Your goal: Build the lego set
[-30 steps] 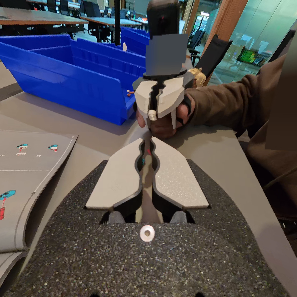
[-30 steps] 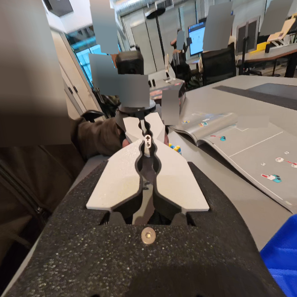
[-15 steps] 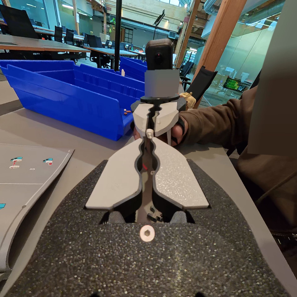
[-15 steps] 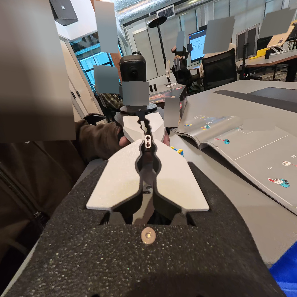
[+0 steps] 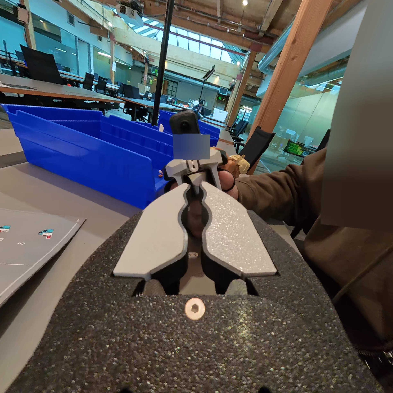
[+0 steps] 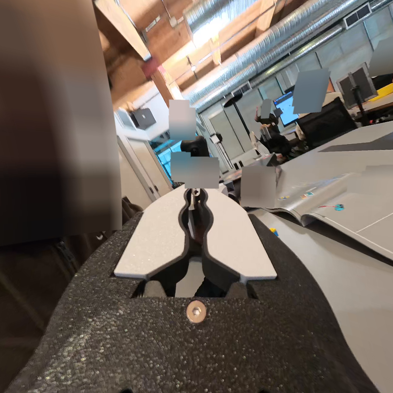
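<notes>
Item: my left gripper (image 5: 194, 187), fingers nearly pressed together; whether it pinches a piece, I cannot tell.
Item: my right gripper (image 6: 195, 192) pinching a small white lego piece (image 6: 195, 192).
Item: loose bricks (image 6: 274, 231) beside the open instruction booklet (image 6: 331, 212); blue bin (image 5: 89, 148).
Progress: early, I judge; no assembled model visible.

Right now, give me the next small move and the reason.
Probably ease the right gripper forward a touch. It pinches a white piece, the two grippers point tip to tip, and the left gripper sits shut close in front. Whether the left holds anything is hidden.
</notes>
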The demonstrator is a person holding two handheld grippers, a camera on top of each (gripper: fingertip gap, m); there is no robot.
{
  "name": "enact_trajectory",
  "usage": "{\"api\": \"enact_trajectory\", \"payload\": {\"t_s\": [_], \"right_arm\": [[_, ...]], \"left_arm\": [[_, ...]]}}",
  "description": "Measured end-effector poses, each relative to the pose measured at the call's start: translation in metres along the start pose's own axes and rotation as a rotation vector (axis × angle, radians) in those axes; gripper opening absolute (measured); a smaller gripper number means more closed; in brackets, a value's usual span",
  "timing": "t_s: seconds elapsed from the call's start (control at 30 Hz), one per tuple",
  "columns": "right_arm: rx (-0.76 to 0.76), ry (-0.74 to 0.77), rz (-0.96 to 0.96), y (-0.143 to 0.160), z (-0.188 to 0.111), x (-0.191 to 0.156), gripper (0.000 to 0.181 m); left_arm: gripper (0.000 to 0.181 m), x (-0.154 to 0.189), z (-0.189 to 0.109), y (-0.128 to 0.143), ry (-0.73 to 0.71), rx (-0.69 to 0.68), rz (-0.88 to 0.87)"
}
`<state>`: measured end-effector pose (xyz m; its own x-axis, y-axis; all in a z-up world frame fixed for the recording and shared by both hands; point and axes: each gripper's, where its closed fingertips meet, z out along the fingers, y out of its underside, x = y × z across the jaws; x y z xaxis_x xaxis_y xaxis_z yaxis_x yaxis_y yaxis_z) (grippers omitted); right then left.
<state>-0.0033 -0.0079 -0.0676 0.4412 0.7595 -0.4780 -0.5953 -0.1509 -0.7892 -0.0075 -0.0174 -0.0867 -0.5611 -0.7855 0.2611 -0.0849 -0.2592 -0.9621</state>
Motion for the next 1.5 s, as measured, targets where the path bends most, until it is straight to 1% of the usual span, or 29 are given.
{"api": "enact_trajectory", "payload": {"t_s": [0.23, 0.7, 1.03, 1.5], "right_arm": [[0.003, -0.011, 0.004, 0.0011, 0.0018, -0.0002, 0.007], [-0.012, 0.002, -0.038, 0.0049, 0.0047, -0.0018, 0.007], [-0.026, 0.020, -0.090, 0.0076, 0.0067, -0.0029, 0.007], [-0.033, 0.033, -0.111, 0.0087, 0.0077, -0.0024, 0.007]], "left_arm": [[0.007, -0.0036, 0.0000, -0.0080, -0.069, 0.061, 0.027], [0.008, -0.0010, 0.0023, -0.0068, -0.070, 0.069, 0.038], [0.009, 0.0030, 0.0023, -0.0074, -0.021, 0.081, -0.008], [0.007, 0.0028, 0.0022, -0.0068, -0.027, 0.078, 0.008]]}}
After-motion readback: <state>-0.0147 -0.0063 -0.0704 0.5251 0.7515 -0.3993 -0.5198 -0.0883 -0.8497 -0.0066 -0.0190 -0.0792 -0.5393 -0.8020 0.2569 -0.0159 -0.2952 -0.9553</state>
